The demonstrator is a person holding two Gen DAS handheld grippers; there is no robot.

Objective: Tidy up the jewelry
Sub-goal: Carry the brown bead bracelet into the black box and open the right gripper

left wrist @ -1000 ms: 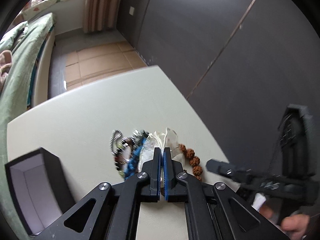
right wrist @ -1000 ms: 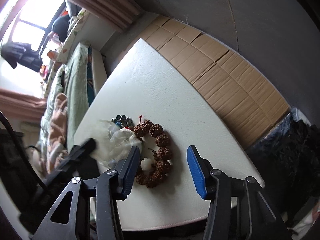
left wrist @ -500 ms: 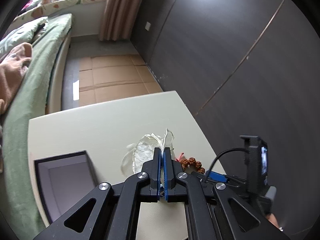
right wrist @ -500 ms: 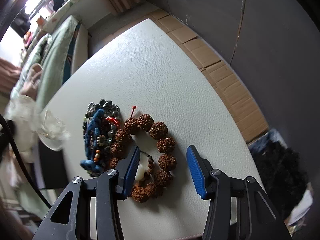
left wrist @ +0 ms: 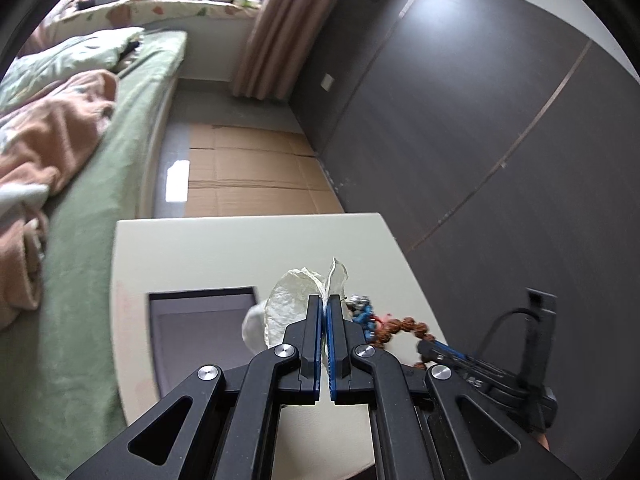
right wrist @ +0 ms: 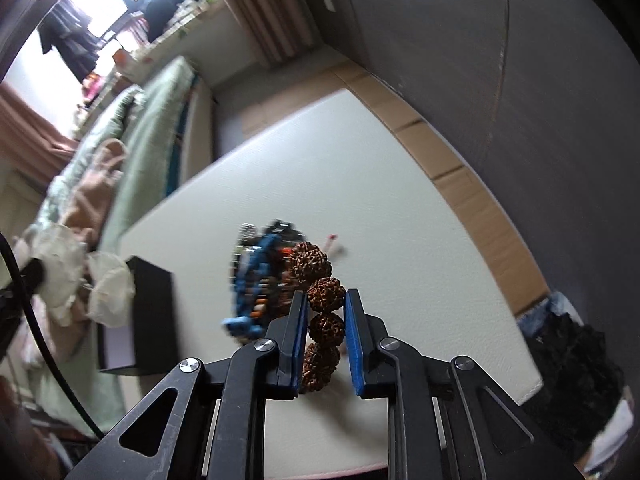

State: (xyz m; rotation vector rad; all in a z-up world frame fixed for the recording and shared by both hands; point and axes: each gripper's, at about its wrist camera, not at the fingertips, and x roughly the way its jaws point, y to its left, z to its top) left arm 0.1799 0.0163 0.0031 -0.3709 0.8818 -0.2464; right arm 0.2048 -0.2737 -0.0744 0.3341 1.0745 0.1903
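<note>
My left gripper (left wrist: 325, 304) is shut on a crumpled white plastic bag (left wrist: 288, 300) and holds it above the open black box (left wrist: 200, 328). My right gripper (right wrist: 325, 300) is shut on a brown rudraksha bead bracelet (right wrist: 324, 320), several beads between the blue pads. A pile of blue and mixed bead jewelry (right wrist: 256, 276) lies on the white table (right wrist: 400, 220) just left of the bracelet. In the left wrist view the pile (left wrist: 364, 316), the brown beads (left wrist: 404, 326) and the right gripper (left wrist: 448, 354) show to the right. The bag (right wrist: 80, 272) and the box (right wrist: 140, 316) show at the left of the right wrist view.
A bed with green bedding (left wrist: 100, 184) runs along the table's left side. A dark panelled wall (left wrist: 480, 120) stands to the right. Cardboard sheets (left wrist: 248, 176) cover the floor beyond the table. The table's near edge (right wrist: 520, 396) is close to my right gripper.
My left gripper lifted the white bag off the jewelry pile and carried it left over the box. My right gripper moved in and closed on the brown bead bracelet.
</note>
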